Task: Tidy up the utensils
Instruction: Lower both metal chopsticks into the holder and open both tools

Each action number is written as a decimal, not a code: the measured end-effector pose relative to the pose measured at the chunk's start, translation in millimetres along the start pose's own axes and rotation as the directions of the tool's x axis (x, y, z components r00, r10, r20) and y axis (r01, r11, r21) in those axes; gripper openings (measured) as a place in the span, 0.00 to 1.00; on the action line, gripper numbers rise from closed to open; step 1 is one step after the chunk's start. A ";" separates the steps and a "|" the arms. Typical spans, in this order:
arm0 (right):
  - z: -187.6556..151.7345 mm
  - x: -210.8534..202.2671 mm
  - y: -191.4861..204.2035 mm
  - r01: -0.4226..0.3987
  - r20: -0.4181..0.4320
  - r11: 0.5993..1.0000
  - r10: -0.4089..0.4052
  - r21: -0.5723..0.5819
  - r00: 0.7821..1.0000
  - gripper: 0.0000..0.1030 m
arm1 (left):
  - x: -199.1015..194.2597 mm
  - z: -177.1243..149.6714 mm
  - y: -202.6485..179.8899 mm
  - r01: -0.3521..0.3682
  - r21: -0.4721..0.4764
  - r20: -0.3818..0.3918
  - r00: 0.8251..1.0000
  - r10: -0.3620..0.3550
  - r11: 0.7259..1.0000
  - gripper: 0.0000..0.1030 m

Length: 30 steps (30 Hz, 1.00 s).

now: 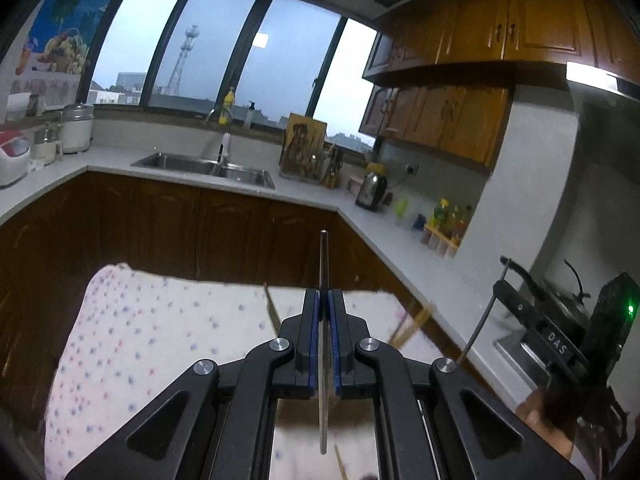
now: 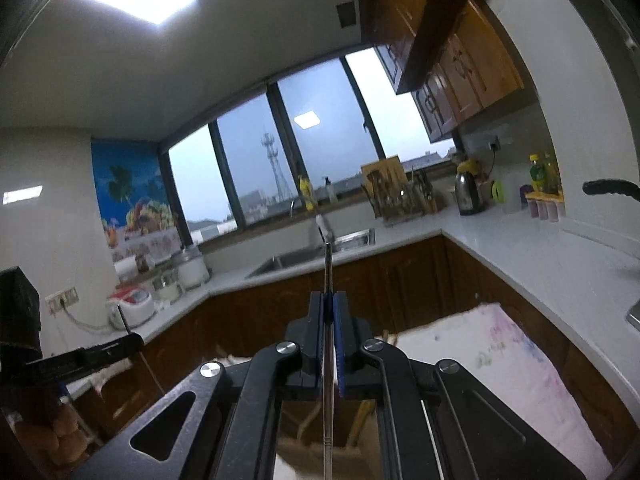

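My left gripper (image 1: 324, 294) is shut on a thin metal utensil handle (image 1: 323, 264) that sticks up past the fingertips, held above a dotted white cloth (image 1: 160, 332). Wooden chopsticks (image 1: 412, 326) lie blurred on the cloth to the right. My right gripper (image 2: 329, 296) is shut on another thin metal utensil (image 2: 328, 264), raised and pointing toward the window. The right gripper also shows at the right edge of the left wrist view (image 1: 508, 284), with its metal utensil (image 1: 478, 330) hanging below it.
An L-shaped white counter (image 1: 304, 194) holds a steel sink (image 1: 208, 166), a utensil rack (image 1: 308, 160), a kettle (image 1: 372, 190) and bottles (image 1: 448, 216). Rice cookers (image 1: 12, 156) stand at the left. Dark wood cabinets (image 1: 180, 232) run below.
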State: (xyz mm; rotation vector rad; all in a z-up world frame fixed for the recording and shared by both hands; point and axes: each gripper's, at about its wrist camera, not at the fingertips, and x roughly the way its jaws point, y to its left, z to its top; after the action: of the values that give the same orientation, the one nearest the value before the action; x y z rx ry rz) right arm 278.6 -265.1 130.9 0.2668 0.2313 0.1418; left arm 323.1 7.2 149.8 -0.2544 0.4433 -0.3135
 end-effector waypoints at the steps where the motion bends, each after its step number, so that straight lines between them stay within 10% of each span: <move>1: 2.4 5.1 0.0 0.002 0.013 1.000 -0.002 0.000 1.000 0.05 | 6.4 2.1 1.3 -0.007 0.001 0.013 1.000 0.007 1.000 0.03; 11: -12.5 47.2 6.5 0.034 0.072 0.997 -0.029 -0.074 0.997 0.05 | 79.2 -6.5 11.9 -0.068 -0.020 0.122 0.990 0.070 0.998 0.03; 30: -85.6 50.1 -18.9 0.107 -0.048 0.994 -0.108 -0.032 0.993 0.05 | 124.7 -83.8 6.5 -0.073 -0.011 0.049 0.996 0.074 0.997 0.03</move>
State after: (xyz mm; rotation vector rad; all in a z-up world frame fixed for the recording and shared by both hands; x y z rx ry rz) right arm 307.9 -253.8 34.9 0.2210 0.2924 0.0454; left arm 393.3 -44.9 27.3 -0.2541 0.4047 -0.2328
